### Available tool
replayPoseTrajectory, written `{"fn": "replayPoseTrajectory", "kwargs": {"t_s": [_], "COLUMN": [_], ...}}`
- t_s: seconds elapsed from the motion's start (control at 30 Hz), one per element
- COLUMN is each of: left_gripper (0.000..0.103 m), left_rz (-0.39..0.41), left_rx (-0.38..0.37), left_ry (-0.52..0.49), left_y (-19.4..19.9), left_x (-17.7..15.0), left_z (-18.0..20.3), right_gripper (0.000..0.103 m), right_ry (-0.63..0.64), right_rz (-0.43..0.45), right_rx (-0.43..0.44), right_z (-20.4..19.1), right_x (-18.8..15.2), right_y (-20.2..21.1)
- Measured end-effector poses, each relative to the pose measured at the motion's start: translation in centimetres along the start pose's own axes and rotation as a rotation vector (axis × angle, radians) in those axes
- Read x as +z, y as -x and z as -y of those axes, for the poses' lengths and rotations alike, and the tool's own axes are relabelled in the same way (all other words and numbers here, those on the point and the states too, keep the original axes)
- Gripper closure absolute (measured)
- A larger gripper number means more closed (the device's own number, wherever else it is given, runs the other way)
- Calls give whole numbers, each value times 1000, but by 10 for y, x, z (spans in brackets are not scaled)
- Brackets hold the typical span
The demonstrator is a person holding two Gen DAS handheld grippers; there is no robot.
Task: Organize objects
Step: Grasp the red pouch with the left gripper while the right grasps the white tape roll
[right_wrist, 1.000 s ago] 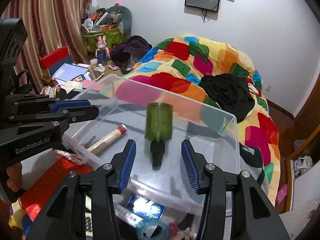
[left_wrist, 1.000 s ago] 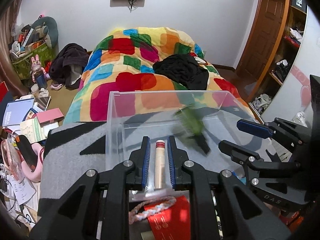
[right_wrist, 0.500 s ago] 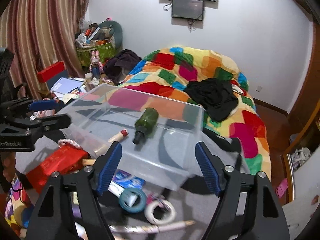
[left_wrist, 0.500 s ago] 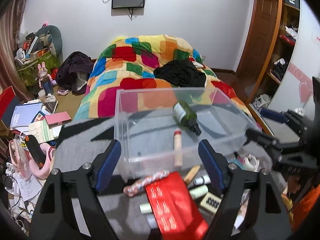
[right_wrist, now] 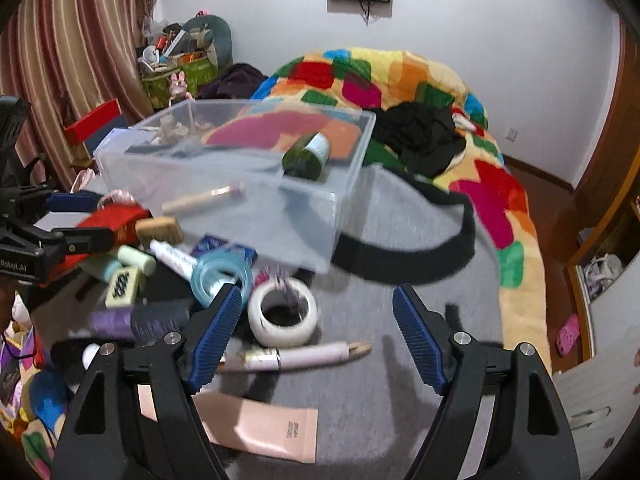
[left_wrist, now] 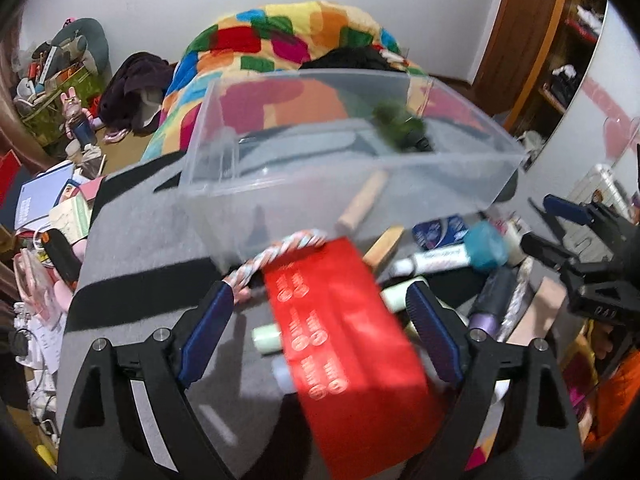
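A clear plastic box (left_wrist: 224, 184) (right_wrist: 132, 168) stands on a grey blanket. Inside it lie a dark green bottle (left_wrist: 400, 124) (right_wrist: 306, 156) and a beige tube (left_wrist: 362, 200) (right_wrist: 200, 200). My left gripper (left_wrist: 320, 296) hovers over a red packet (left_wrist: 344, 320) in front of the box, beside a braided cord (left_wrist: 276, 248). Its jaws are opening and the pads touch nothing. My right gripper (right_wrist: 318, 296) is open above a white tape roll (right_wrist: 264, 326) and a slim white tube (right_wrist: 304, 354), and holds nothing.
A pile lies before the box: blue tape roll (right_wrist: 220, 272), purple bottle (right_wrist: 136, 320), pink tube (right_wrist: 264, 428), marker (left_wrist: 432, 260). Behind the box are a patchwork quilt (right_wrist: 400, 80) and black clothes (right_wrist: 420, 136). Floor clutter sits left and wooden shelves (left_wrist: 560, 40) right.
The left gripper let go of the beige tube and the right let go of the green bottle; both now lie in the box. Both grippers opened wide and drew back over the pile.
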State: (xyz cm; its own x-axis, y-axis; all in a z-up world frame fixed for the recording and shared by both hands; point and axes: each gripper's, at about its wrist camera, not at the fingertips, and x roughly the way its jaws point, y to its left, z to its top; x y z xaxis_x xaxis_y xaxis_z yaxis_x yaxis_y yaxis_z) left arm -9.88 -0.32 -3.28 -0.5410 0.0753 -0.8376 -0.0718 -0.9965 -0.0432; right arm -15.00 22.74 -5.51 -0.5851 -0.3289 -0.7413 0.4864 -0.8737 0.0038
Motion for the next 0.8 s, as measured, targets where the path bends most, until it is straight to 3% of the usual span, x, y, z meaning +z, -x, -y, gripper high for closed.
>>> {"fn": "replayPoseTrajectory", "kwargs": {"t_s": [0.17,0.3,0.53,0.67,0.8], "left_gripper": [14,14,16,34,40], "left_rz": [-25,-29,-42,-36,-27], "left_rx": [41,21,-16,-76,-79], "left_ry": [-13,-8,-14,41,52], "left_y": [2,3,-14,-16,-12], "left_x": [-11,-10,-1,2,1], "left_z": [-10,-11,-3,-12,-16], "right_gripper": [28,31,51,67,67], "right_ry": [-23,-18,-12,-17,6], "right_rz": [-25,-24,-41,-43,-31], "right_rx": [43,66,103,150,134], "right_z": [8,6,4,3,-2], "right_x": [-9,-9,-5,-6,-7], "right_y": [-7,-10,-19,-20,-15]}}
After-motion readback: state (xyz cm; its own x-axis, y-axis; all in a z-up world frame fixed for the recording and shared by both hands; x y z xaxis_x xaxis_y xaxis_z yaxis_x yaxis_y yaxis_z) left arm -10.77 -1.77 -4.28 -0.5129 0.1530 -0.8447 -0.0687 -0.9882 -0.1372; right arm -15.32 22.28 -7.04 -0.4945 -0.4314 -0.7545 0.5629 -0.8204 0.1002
